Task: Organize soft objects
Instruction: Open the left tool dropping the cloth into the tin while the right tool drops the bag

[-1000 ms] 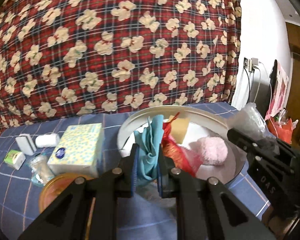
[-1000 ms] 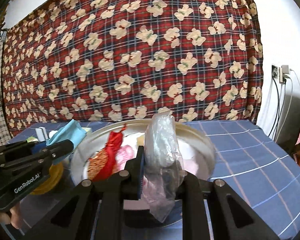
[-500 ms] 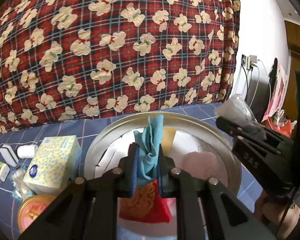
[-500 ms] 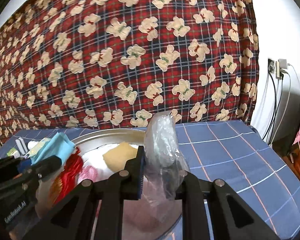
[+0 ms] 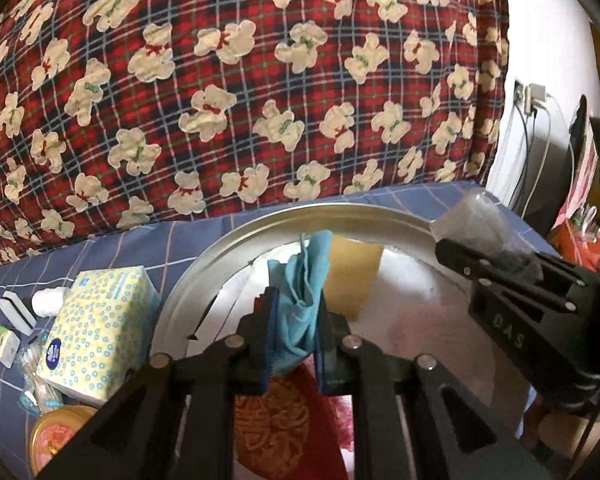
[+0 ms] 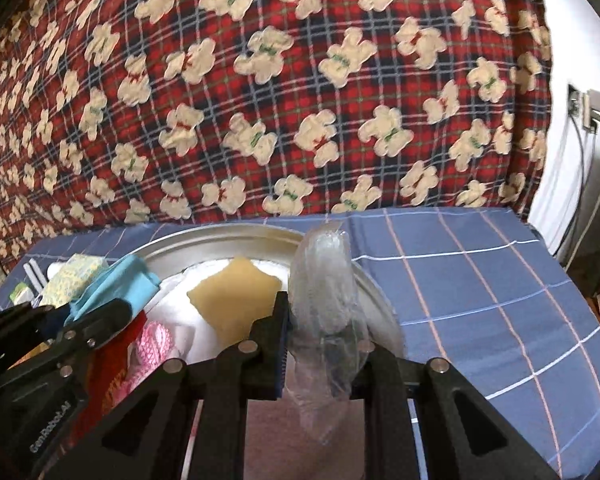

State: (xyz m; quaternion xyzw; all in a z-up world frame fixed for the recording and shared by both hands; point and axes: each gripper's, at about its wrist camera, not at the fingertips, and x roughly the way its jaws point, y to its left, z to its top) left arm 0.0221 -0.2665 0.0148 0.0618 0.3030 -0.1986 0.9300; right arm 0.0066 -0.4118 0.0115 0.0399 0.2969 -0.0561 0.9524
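Over the basin's rim (image 5: 204,264), left jaws clench teal cloth (image 5: 300,300) — right jaws clench plastic bag (image 6: 324,300).

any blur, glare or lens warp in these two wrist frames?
Left wrist: heavy fisheye bowing, black corner vignette, metal basin rim mildly shiny, pink item below the blue cloth soft and smeared. Right wrist: same warp, clear plastic bag catches soft highlights, wall at right washed out; no hard shadows.
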